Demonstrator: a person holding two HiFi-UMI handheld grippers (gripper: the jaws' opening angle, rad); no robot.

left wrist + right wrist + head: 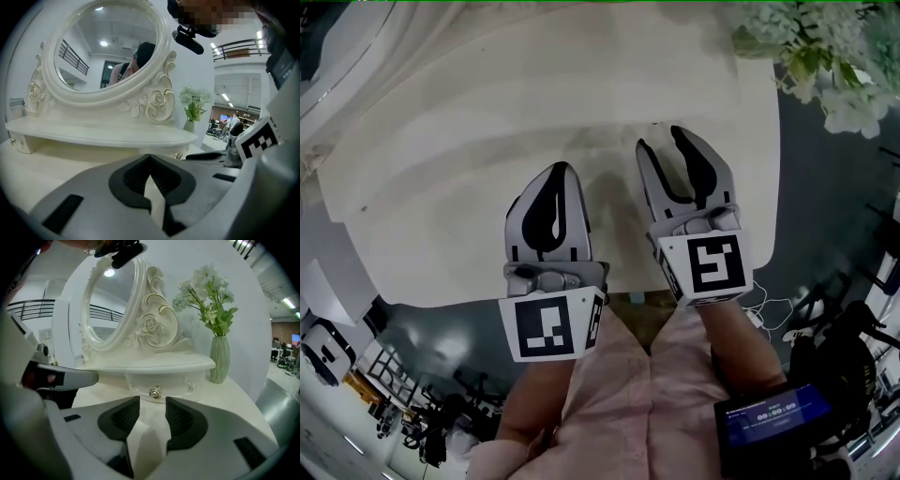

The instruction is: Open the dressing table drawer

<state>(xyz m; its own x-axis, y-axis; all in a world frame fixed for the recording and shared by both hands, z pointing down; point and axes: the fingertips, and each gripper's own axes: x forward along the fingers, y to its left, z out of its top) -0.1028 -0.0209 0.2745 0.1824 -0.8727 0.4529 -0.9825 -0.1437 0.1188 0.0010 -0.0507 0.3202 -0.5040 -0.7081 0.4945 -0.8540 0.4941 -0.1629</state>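
The white dressing table carries a small drawer under its curved shelf, with a round metal knob at the middle of the drawer front. My right gripper is open just short of that knob, which shows right above the gap between the jaws; nothing is between them. In the head view the right gripper reaches further over the tabletop than the left gripper. My left gripper is shut on nothing and hovers above the tabletop beside the right one.
An oval mirror in a carved white frame stands on the shelf. A ribbed green vase with white flowers sits at the table's right end, near the edge. The table's front edge runs just under my wrists, with grey floor to the right.
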